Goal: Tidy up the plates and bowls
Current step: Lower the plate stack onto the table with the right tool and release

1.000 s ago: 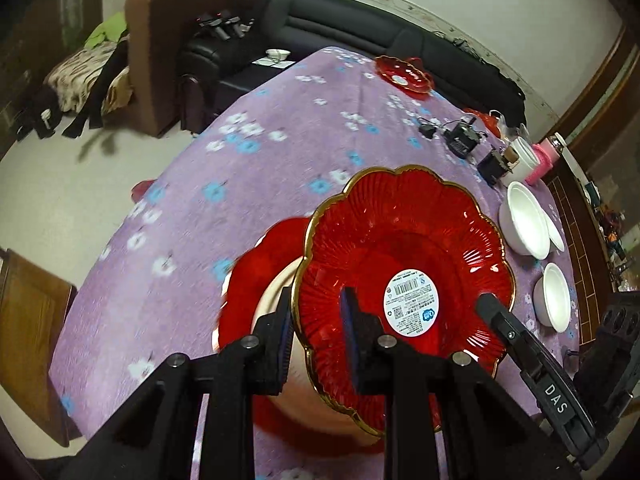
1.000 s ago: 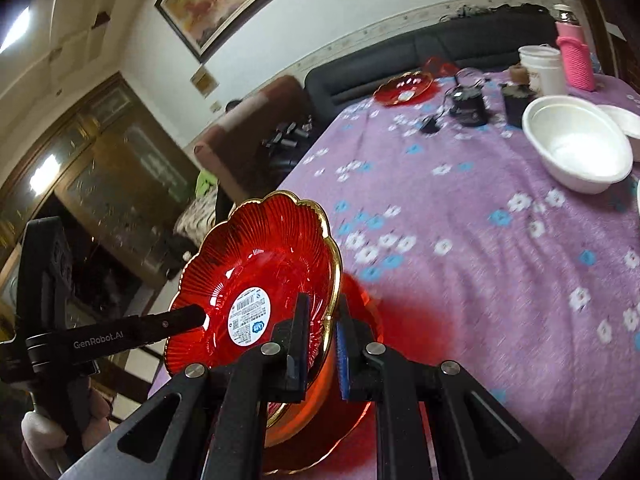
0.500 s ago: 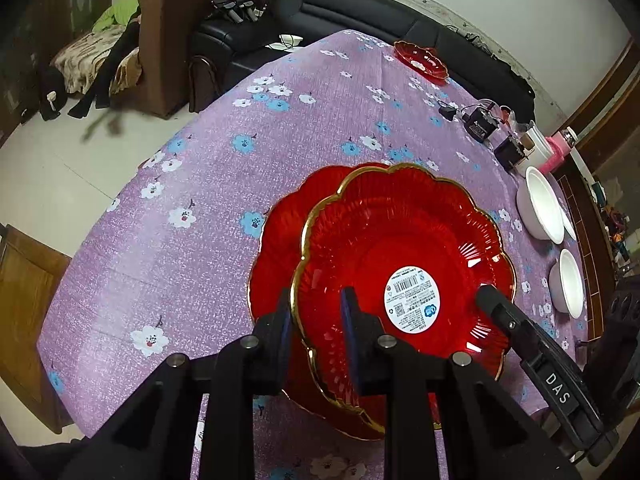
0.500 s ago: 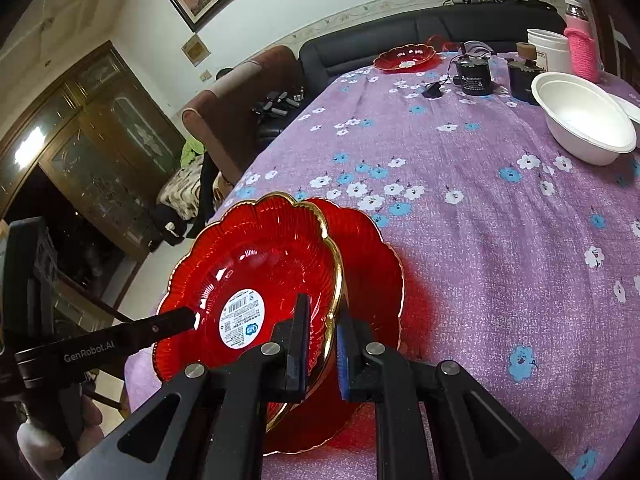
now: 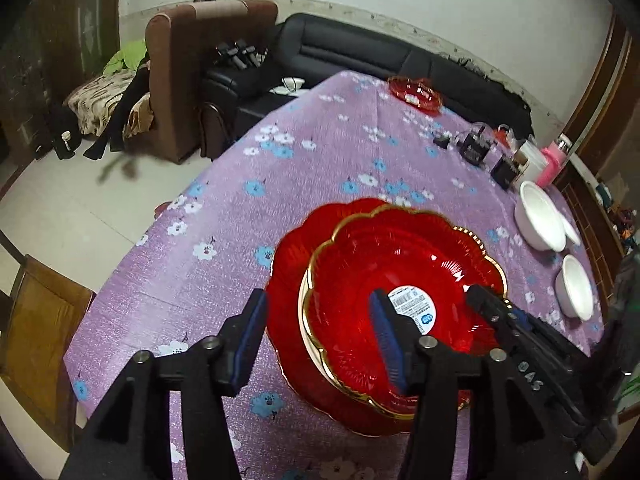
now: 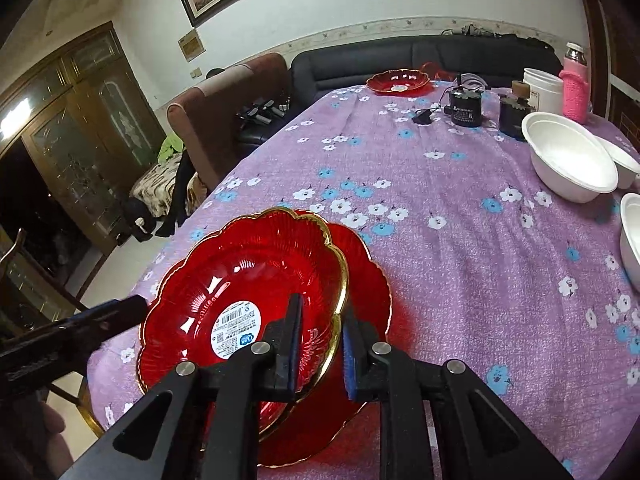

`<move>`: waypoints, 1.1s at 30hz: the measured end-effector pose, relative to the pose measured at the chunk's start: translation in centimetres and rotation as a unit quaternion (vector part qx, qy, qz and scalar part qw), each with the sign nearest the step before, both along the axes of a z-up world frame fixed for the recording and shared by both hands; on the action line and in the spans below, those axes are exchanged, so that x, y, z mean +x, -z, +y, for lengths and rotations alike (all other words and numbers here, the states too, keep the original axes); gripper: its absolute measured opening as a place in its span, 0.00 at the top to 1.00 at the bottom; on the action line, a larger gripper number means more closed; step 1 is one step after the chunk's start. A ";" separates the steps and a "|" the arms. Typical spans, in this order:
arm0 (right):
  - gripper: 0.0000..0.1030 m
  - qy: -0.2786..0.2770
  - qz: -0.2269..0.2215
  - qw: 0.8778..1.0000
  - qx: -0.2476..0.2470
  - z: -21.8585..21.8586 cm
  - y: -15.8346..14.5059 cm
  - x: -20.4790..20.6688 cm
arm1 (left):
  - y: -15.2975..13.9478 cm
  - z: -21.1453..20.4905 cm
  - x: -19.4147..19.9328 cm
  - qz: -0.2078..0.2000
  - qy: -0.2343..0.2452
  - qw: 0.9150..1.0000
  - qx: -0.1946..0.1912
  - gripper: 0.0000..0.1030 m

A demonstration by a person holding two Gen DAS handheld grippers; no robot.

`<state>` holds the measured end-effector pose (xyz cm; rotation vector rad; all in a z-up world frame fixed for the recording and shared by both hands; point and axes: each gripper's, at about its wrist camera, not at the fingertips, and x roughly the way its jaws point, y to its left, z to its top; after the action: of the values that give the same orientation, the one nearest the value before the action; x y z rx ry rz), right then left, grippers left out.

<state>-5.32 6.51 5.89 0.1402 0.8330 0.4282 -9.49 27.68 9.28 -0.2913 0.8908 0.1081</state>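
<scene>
A red scalloped plate [image 5: 400, 280] [image 6: 248, 280] with a gold rim and a white label rests on a second red plate [image 5: 292, 264] [image 6: 368, 280], shifted a little off its centre, on the purple flowered tablecloth [image 5: 240, 240]. My left gripper [image 5: 318, 340] straddles the top plate's near rim; its jaws are opening and stand wide, and neither pad touches the rim. My right gripper [image 6: 322, 344] straddles the opposite rim. Its jaws are opening too, with a small gap on each side of the rim.
A third red plate [image 6: 400, 80] sits at the table's far end. White bowls [image 6: 568, 160] [image 5: 576, 288] stand on the right, with black devices [image 6: 464, 108], a white cup and a pink bottle [image 6: 576, 84] behind them. A wooden chair [image 5: 40, 332] is at the near left edge.
The top plate came down onto the lower plate and lies level. Both grippers let go of its rim; the left jaws spread wide, the right ones a little.
</scene>
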 end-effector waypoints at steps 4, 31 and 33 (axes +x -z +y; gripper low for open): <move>0.79 0.004 -0.030 0.999 -0.041 0.6 -0.1 -0.3 | -0.6 0.4 -0.9 -0.015 -0.003 1.000 -0.024 0.43; 0.35 0.020 -0.077 0.997 -0.018 -2.2 -3.2 -2.3 | -2.6 -0.1 -4.9 -0.072 -0.010 0.997 -0.001 0.30; 0.35 0.028 -0.078 0.996 -0.017 -3.7 -3.4 -2.7 | -2.8 -0.5 -5.1 -0.076 -0.009 0.997 0.014 0.30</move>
<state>-8.07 2.80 9.31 0.0966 0.6801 0.3665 -14.63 27.23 12.13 -0.2782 0.7345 0.1141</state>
